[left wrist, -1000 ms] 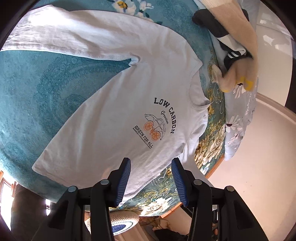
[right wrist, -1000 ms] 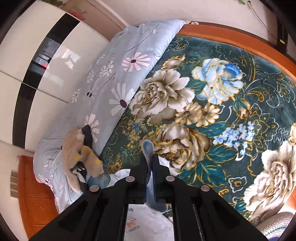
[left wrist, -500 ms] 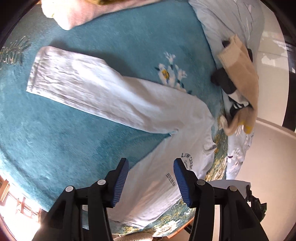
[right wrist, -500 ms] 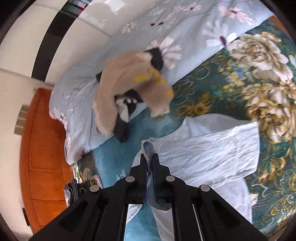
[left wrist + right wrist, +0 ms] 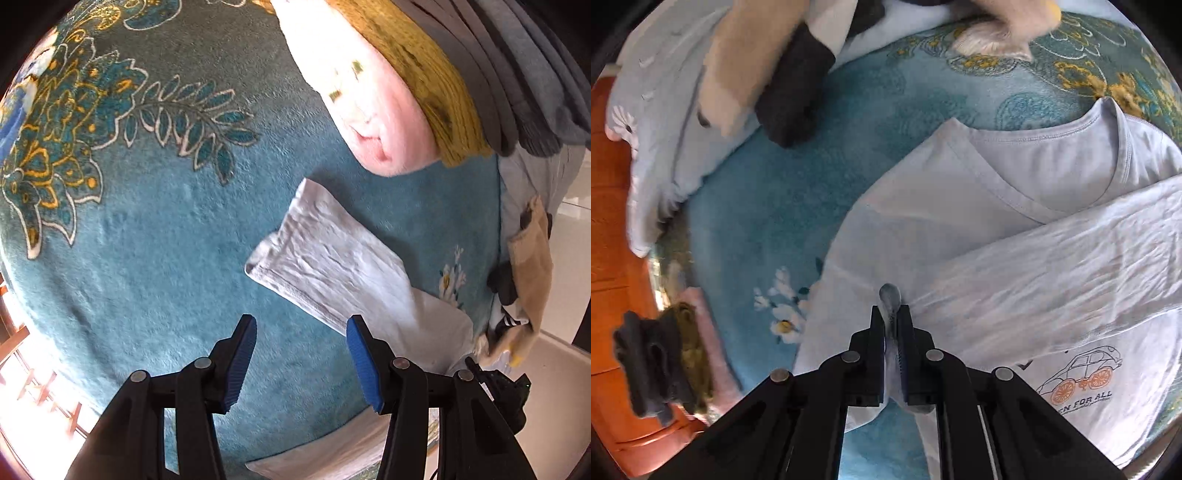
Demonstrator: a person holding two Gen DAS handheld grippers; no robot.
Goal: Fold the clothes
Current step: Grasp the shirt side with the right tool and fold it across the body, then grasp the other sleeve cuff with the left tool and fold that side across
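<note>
Now the right gripper (image 5: 892,321), pinching the shirt (image 5: 1015,236), has carried its sleeve across the chest.

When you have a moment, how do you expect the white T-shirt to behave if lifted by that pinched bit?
The white T-shirt is probably floppy: it creases around the right gripper. Likely light, since it looks thin. Its folded sleeve may slide off.
</note>
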